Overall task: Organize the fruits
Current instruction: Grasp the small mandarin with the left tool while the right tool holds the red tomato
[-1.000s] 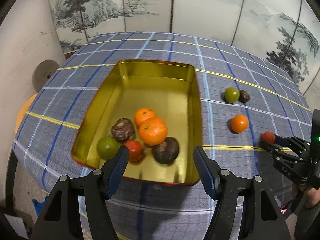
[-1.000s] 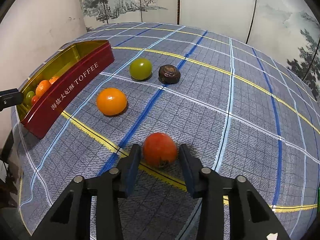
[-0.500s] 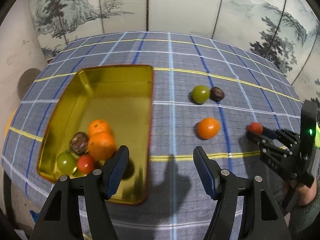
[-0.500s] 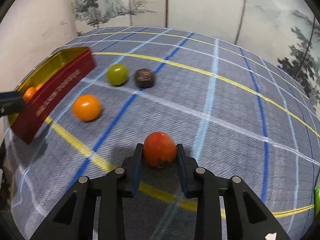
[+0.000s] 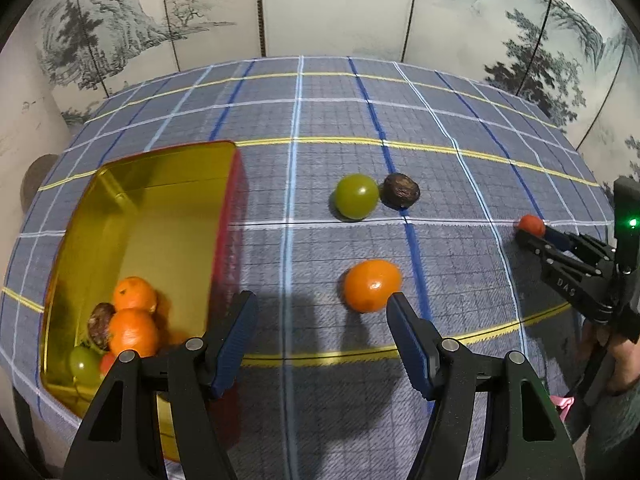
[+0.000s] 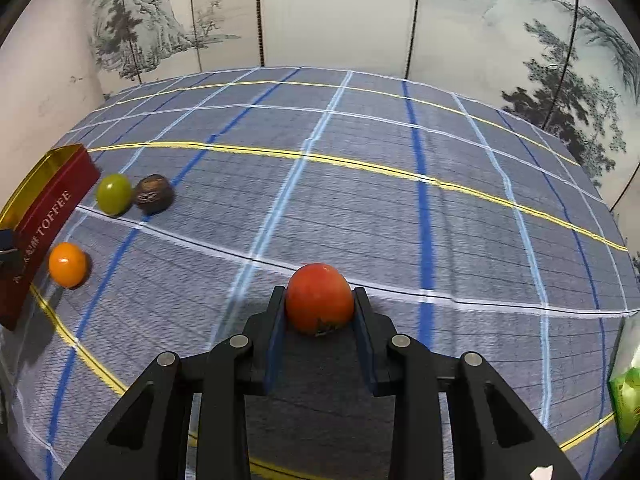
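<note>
- The right hand-held gripper was clenched on a red tomato-like fruit, its two pads pressed against the fruit's sides, above the plaid-covered bench.
- The left hand-held gripper stood released, jaws wide apart and holding nothing; its right fingertip sat just beside a loose orange on the cloth.
- To the left of that gripper lay the gold-lined toffee tin, red on the outside; piled in its near corner were two oranges, a dark brown fruit, a green fruit and a partly hidden red one.
- Farther back on the bench, a green fruit and a dark brown wrinkled fruit sat just beside each other, well apart from the tin.
- At the bench's right edge a green packet showed only in part.
- Behind everything stood a folding screen painted with trees and mountains.
</note>
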### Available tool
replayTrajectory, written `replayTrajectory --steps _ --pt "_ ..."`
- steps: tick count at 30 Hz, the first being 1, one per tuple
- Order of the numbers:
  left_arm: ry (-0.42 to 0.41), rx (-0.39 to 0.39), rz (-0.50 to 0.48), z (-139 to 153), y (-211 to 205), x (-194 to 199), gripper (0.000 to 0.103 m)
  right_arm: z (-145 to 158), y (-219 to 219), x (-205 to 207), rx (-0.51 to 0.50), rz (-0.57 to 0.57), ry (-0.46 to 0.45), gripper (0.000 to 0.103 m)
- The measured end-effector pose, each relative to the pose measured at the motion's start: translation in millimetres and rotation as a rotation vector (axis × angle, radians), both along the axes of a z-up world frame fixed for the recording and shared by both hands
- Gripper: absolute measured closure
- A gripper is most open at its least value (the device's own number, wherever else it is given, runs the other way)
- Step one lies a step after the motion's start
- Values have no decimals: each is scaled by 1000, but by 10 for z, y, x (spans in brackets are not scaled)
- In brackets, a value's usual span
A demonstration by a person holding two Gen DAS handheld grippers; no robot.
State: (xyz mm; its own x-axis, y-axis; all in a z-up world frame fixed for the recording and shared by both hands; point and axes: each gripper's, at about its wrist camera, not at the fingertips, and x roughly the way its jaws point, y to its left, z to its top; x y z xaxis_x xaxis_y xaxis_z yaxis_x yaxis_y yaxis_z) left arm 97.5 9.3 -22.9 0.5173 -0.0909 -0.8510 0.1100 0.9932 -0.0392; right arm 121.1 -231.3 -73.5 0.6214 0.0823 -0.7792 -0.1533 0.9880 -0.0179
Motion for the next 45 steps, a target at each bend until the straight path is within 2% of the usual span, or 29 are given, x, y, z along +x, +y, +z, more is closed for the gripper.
replayTrajectory --steps 19,23,25,30,45 --pt "63 -20 -30 -307 -204 279 36 -16 -79 -2 22 -6 -6 72" --pt "71 -25 -35 -359 -230 324 44 -16 -78 -2 23 -5 -6 72" --pt "82 -42 -35 -384 -224 341 53 -16 -78 -2 22 -5 -7 72" --pt "85 -49 -35 -402 -215 327 63 -17 -78 -1 23 -6 -7 72" --pt "79 -75 -11 -306 -100 246 65 -18 -76 -3 22 -6 -7 72"
